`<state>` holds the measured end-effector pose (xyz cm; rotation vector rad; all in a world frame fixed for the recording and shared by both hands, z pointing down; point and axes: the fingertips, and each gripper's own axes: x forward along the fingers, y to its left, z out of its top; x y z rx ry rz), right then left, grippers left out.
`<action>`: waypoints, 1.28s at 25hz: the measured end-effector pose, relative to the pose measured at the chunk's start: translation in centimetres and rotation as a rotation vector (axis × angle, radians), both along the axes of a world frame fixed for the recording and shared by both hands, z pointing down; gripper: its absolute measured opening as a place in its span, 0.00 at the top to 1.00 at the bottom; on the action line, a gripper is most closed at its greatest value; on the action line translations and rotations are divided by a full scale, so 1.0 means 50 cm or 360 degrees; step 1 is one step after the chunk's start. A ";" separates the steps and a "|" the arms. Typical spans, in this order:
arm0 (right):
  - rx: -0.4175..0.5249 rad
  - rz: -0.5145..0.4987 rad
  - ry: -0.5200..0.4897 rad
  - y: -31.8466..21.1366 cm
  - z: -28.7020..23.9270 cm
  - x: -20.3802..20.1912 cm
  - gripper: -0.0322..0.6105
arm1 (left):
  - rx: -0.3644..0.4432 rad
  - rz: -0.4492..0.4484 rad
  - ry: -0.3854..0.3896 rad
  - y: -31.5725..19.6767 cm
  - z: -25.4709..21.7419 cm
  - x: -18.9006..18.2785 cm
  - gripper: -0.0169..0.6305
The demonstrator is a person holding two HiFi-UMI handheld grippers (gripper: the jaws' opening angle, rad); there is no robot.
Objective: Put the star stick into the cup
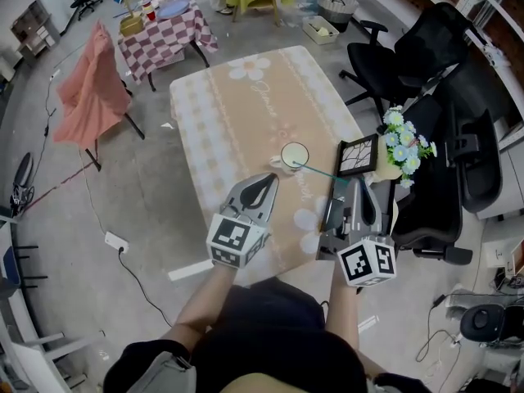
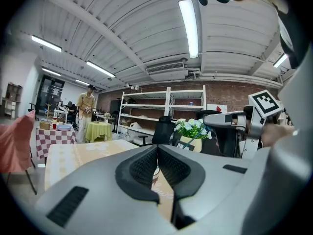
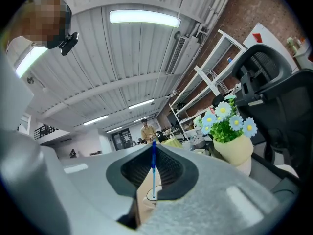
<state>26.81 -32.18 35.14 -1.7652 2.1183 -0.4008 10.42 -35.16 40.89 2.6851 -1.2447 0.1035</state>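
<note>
Right gripper (image 1: pixel 347 188), lower right of centre in the head view, jaws pinched narrow on the star stick (image 1: pixel 318 170). Right gripper view confirms it: the blue shaft (image 3: pixel 153 170) is clamped between the pads. The stick runs up-left from the jaws, and its far end sits at the near rim of the cup (image 1: pixel 295 155). Can't tell if the tip is inside. The star itself isn't resolvable.

Left gripper (image 1: pixel 268 178), just left of the cup, jaws closed together with nothing between them. It is near the cup but not touching it.

The cup stands upright near the right edge of the table (image 1: pixel 237 121), which has a beige flower-print cloth.

Clutter close to the stick path:
- picture frame (image 1: pixel 359 155), just right of the cup and above the right gripper
- flower pot (image 1: pixel 405 146), right of the frame

Further out:
- black office chair (image 1: pixel 442 35), upper right
- pink-draped chair (image 1: pixel 86 97), upper left
- checkered table (image 1: pixel 160 27), top
- power strip (image 1: pixel 115 241) on the floor, left
</note>
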 end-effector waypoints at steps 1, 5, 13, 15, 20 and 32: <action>-0.0003 -0.0005 0.0001 -0.004 0.005 0.001 0.92 | -0.0007 -0.0002 -0.0002 -0.003 0.004 0.001 0.95; -0.0014 -0.0005 -0.0004 -0.017 0.021 0.009 0.92 | -0.0030 -0.0002 -0.0020 -0.010 0.025 0.009 0.95; -0.0029 0.0001 -0.0009 -0.040 0.041 0.014 0.92 | -0.0056 -0.0034 -0.0041 -0.023 0.047 0.001 0.95; -0.0030 -0.0002 -0.0009 -0.044 0.047 0.012 0.92 | -0.0066 -0.0046 -0.0045 -0.026 0.056 -0.003 0.95; -0.0031 -0.0008 0.0004 -0.054 0.053 0.009 0.93 | -0.0081 -0.0046 -0.0048 -0.030 0.070 0.000 0.95; -0.0054 -0.0027 0.0059 -0.085 0.079 -0.002 0.92 | -0.0102 -0.0075 -0.0045 -0.056 0.093 -0.005 0.95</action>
